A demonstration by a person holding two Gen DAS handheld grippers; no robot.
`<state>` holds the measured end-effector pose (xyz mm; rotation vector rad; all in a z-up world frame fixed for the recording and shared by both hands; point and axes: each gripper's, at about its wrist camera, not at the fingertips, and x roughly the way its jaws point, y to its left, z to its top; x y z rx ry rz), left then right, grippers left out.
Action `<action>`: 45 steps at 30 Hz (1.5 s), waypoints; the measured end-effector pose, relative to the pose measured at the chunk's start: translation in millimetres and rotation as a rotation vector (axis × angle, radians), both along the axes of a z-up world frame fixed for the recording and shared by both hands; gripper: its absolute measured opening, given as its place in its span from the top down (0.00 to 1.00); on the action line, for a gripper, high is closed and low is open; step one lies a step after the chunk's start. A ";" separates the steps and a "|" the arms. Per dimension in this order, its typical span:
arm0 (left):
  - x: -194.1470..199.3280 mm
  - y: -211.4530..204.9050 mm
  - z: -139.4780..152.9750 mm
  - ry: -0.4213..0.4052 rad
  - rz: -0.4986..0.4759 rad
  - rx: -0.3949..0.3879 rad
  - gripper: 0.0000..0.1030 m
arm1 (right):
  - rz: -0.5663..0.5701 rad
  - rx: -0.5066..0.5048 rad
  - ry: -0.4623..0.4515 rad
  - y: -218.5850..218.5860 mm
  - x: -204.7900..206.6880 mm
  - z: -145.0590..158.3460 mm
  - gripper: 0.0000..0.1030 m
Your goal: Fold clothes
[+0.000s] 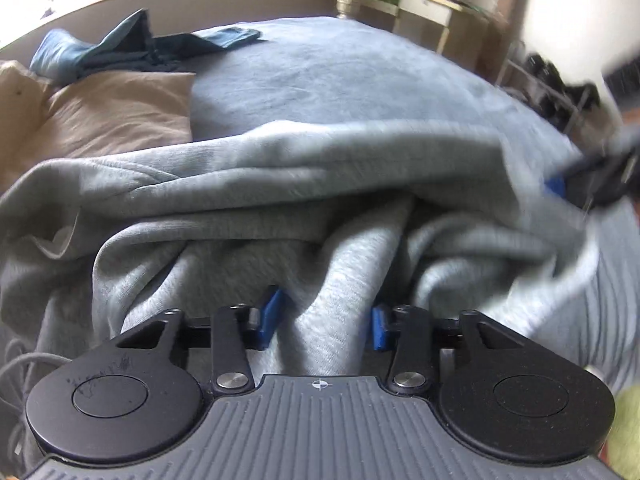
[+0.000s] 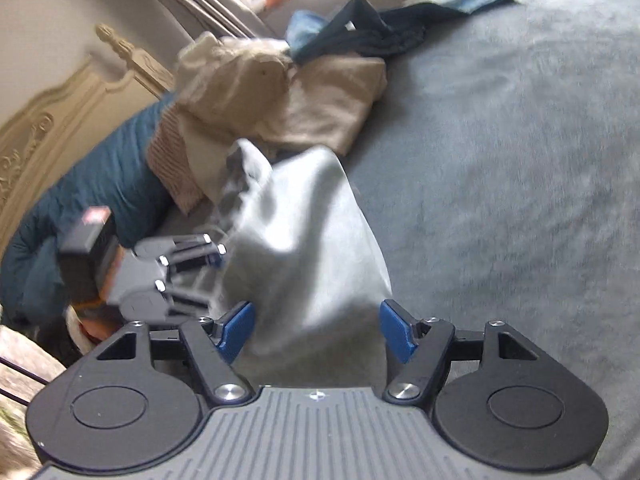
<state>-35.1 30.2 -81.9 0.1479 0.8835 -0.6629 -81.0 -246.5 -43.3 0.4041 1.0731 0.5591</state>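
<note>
A grey sweatshirt (image 1: 280, 184) hangs bunched between both grippers above the bed. In the left wrist view its folds drop between the blue pads (image 1: 272, 316) of my left gripper (image 1: 326, 312), which is shut on the cloth; the fingertips are hidden. At the right edge the right gripper (image 1: 600, 184) shows blurred at the garment's far end. In the right wrist view the sweatshirt (image 2: 304, 232) rises like a tent out of my right gripper (image 2: 318, 320), shut on it with its pads held well apart. The left gripper (image 2: 176, 272) is at the cloth's left side.
The bed is covered by a blue-grey blanket (image 2: 520, 160). Folded beige clothes (image 2: 320, 108) and a dark blue heap (image 2: 360, 32) lie towards the headboard (image 2: 52, 120), beside a teal pillow (image 2: 100, 192). A white desk (image 1: 420, 4) stands beyond the bed's foot.
</note>
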 end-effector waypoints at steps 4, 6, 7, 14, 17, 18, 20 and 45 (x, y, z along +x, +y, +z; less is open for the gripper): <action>5.3 0.8 0.8 0.003 0.062 -0.018 0.79 | -0.110 -0.080 0.085 1.9 -3.8 -32.5 0.63; 7.3 2.9 -0.1 0.011 0.093 -0.035 0.85 | -0.152 -0.144 0.076 1.2 -1.3 -36.3 0.96; 8.3 3.7 -0.6 0.014 0.109 -0.041 0.86 | -0.173 -0.175 0.070 0.5 0.5 -37.5 0.98; 22.6 5.5 -5.1 0.061 0.185 -0.108 0.87 | -0.221 0.165 0.001 -38.4 9.3 -0.8 0.78; 26.6 3.4 -7.4 0.057 0.195 -0.115 0.87 | -0.163 0.239 0.002 -35.6 0.6 6.1 0.26; 27.6 2.8 -8.2 0.055 0.198 -0.117 0.87 | -0.143 0.237 0.012 -31.5 -2.5 4.8 0.26; 28.4 2.0 -9.9 0.053 0.205 -0.123 0.87 | -0.114 0.231 0.052 -22.8 -7.7 -1.9 0.26; 13.5 29.8 11.5 -0.112 0.142 -0.201 0.92 | -0.046 -0.306 -0.511 30.7 55.9 141.1 0.95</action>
